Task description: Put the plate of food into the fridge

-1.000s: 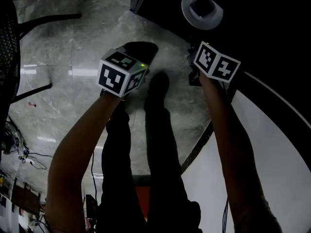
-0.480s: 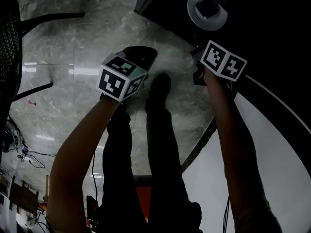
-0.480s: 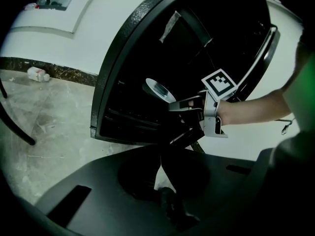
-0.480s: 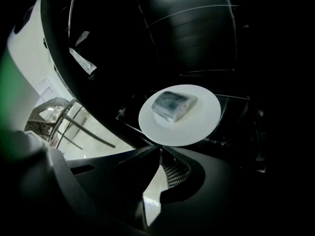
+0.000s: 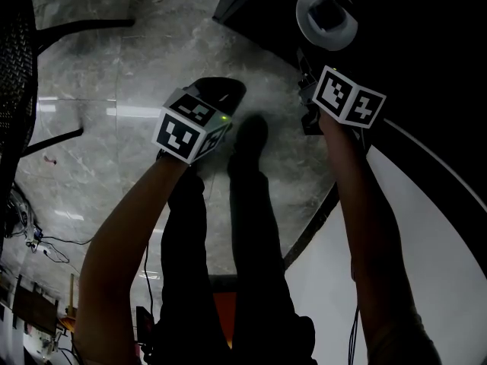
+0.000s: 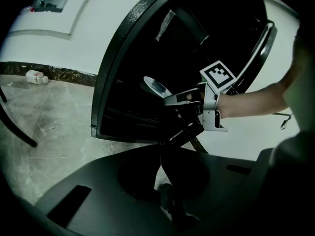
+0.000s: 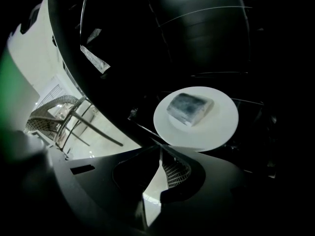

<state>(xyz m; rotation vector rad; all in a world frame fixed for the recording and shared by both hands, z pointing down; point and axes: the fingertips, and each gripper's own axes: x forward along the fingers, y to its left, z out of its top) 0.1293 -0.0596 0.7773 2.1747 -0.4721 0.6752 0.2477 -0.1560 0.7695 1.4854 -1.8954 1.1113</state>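
Very little has moved in the last second. The round white plate (image 7: 216,132) with its grey block of food (image 7: 190,107) sits in the same spot, deep inside the dark black fridge (image 6: 147,63). Both tools are almost where they were. The plate looks flat and at rest, likely on a shelf, but it is too dark to be sure. So I think the plate is already in. What is left is to pull back and shut the door.

The right tool (image 7: 160,150) points at the plate's near rim. Its two jaws meet at the tips with nothing between them, just short of the plate. The left tool (image 6: 160,152) is off to the left over the grey stone floor (image 5: 114,74), jaws together and empty.

A big white panel (image 5: 434,265), likely the open fridge door, is close on the right of the right arm, so room is tight there. The left side is open floor. A black mesh chair (image 5: 14,74) is at the far left, well apart.
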